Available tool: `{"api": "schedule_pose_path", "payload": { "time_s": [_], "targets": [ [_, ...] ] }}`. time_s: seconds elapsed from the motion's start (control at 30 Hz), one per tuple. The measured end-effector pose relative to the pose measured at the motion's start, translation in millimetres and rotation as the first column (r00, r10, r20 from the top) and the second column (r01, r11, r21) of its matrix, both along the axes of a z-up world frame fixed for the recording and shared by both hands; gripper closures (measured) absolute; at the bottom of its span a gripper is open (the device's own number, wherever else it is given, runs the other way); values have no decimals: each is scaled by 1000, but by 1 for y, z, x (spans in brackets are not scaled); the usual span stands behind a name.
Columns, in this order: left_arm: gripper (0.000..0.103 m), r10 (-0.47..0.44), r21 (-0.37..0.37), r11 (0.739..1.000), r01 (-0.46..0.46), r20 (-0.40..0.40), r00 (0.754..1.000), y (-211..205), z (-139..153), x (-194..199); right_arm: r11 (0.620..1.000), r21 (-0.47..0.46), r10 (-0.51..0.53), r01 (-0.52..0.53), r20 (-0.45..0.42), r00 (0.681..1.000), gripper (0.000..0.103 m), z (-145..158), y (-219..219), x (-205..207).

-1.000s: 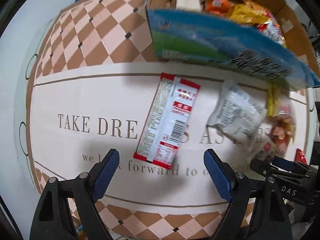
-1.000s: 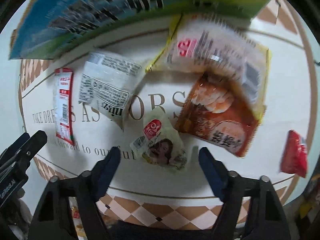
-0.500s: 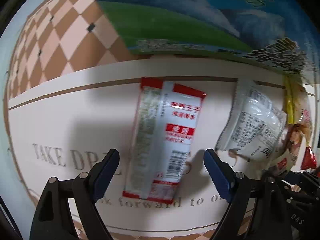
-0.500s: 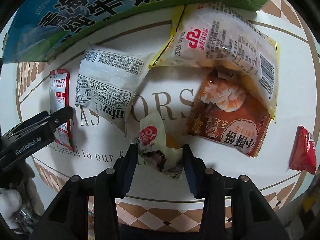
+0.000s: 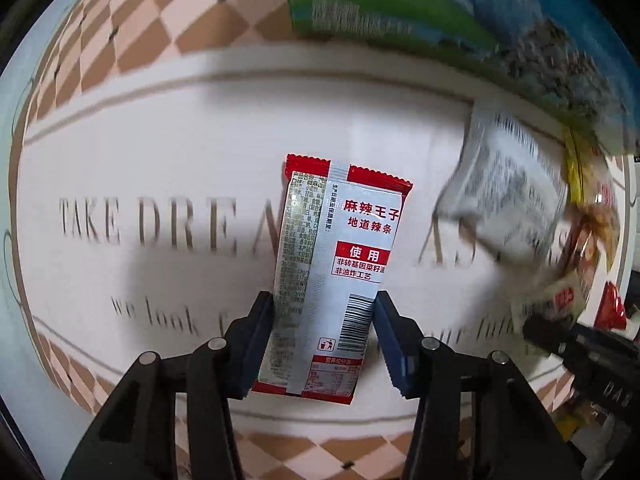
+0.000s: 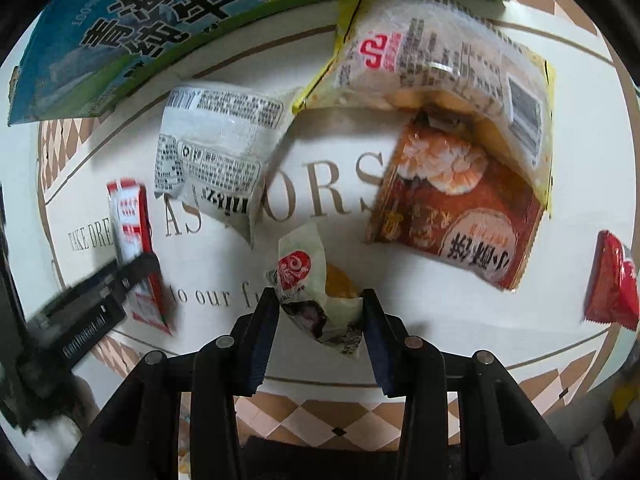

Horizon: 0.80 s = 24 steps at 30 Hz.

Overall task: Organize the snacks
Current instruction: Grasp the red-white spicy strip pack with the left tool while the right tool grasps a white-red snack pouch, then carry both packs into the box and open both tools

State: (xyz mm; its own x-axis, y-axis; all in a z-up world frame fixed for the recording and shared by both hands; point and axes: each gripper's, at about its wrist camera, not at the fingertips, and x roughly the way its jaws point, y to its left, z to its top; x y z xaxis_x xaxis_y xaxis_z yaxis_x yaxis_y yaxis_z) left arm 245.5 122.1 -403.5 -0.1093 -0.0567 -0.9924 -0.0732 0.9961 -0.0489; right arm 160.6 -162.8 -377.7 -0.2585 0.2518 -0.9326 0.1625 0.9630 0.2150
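Note:
A long red-and-silver spicy-strip packet point(image 5: 348, 240) lies on the white lettered mat point(image 5: 160, 152). My left gripper point(image 5: 323, 304) points straight down over its lower half, and the closing jaws press on both long edges. In the right wrist view, a small crumpled white packet with a red logo point(image 6: 304, 276) sits between the blue pads of my right gripper point(image 6: 319, 298). Those jaws are still closing and squeeze the packet's sides. The left gripper's black body point(image 6: 92, 312) shows at that view's left edge, over the strip packet point(image 6: 132, 220).
A blue-and-green milk carton box point(image 6: 160, 36) stands along the mat's far side. Near it lie a white packet with black print point(image 6: 216, 160), a yellow-edged bag point(image 6: 440, 56), an orange shrimp-picture bag point(image 6: 452, 208) and a small red packet point(image 6: 612, 280).
My left gripper came down over the strip packet and its jaws narrowed onto it. My right gripper's jaws closed from wide apart onto the small white packet, crumpling it.

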Motion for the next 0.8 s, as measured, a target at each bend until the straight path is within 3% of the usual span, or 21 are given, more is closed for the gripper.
{"api": "schedule_pose_path", "payload": {
  "time_s": [0.23, 0.4, 0.6, 0.8],
  "targets": [
    [51, -4, 17, 1000, 4, -4, 1000, -3, -4, -11, 1000, -6, -10, 10, -12, 1000, 58, -5, -1, 2],
    [52, -32, 32, 999, 32, 5, 999, -22, -5, 6, 1000, -23, 3, -3, -14, 1000, 57, -7, 5, 8],
    [59, -19, 17, 1000, 18, 39, 999, -26, 11, 4, 999, -29, 33, -32, 28, 999, 59, 5, 15, -1],
    [60, 2, -34, 999, 0, 65, 998, -23, 37, -6, 999, 1, 42, -42, 48, 998, 60, 19, 17, -12]
  ]
}}
